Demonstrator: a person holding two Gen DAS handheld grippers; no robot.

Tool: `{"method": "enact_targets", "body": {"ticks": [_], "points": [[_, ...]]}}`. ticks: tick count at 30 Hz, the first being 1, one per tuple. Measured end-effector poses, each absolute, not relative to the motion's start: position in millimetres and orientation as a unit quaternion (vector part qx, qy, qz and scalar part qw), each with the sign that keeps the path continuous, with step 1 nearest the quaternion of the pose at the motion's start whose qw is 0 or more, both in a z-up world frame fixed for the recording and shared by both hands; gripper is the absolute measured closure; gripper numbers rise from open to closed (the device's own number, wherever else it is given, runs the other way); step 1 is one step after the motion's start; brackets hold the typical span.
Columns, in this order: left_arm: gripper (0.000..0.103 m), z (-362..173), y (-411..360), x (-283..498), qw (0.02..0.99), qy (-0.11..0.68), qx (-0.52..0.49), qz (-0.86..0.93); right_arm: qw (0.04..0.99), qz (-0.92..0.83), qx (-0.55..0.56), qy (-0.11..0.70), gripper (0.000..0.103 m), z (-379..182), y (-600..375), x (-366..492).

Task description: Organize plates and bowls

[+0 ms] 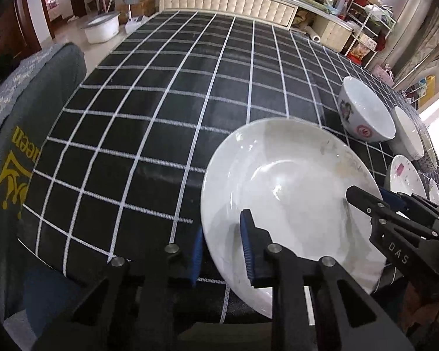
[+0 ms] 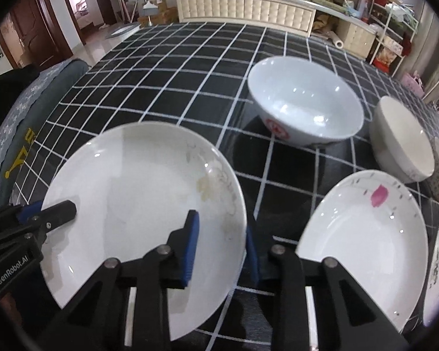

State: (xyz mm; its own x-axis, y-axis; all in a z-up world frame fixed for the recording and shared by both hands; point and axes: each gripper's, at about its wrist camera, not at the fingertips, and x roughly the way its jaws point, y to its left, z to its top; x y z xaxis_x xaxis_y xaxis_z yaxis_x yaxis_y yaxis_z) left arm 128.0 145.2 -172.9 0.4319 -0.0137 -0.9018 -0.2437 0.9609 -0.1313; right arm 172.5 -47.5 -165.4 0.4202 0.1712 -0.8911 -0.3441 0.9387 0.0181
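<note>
Between both claws sits the round white glazed ceramic plate (image 2: pixel 137 204): left gripper (image 1: pixel 222 251) and right gripper (image 2: pixel 221 248) each straddle its rim, jaws apart, nothing clamped yet. Looks slick, stiff, chippable; I'd pinch the rim.

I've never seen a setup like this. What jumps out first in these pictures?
A big white plate lies near the front edge of a black cloth with white grid lines, with both black tongs straddling its rim: the left tongs on one side, the right tongs on the other. Behind it stands a white bowl with a red mark.
</note>
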Motion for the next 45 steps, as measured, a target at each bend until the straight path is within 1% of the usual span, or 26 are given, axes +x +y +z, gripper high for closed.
{"method": "enact_targets", "body": {"ticks": [3,10,17,21,26,33,39,45], "points": [[0.082,-169,142,131,0.842,0.523,-0.107,0.071,0.843,0.151,-0.084,0.510,0.068,-162,-47,174],[0.082,-179,143,134,0.842,0.524,-0.111,0.068,0.853,0.146,-0.094,0.492,0.069,-163,-42,172],[0.083,-186,144,133,0.836,0.531,-0.118,0.069,0.841,0.145,-0.091,0.513,0.070,-175,-43,174],[0.083,-181,143,132,0.834,0.534,-0.116,0.073,0.841,0.146,-0.078,0.516,0.070,-172,-47,174],[0.083,-169,144,122,0.843,0.520,-0.107,0.087,0.855,0.140,-0.081,0.492,0.070,-153,-54,166],[0.083,-138,135,108,0.860,0.495,-0.102,0.079,0.863,0.138,-0.062,0.482,0.070,-133,-71,151],[0.083,-111,106,100,0.873,0.476,-0.085,0.061,0.872,0.129,-0.048,0.470,0.070,-116,-95,137],[0.083,-93,61,93,0.888,0.455,-0.069,0.017,0.880,0.107,-0.039,0.462,0.070,-105,-129,123]]}}
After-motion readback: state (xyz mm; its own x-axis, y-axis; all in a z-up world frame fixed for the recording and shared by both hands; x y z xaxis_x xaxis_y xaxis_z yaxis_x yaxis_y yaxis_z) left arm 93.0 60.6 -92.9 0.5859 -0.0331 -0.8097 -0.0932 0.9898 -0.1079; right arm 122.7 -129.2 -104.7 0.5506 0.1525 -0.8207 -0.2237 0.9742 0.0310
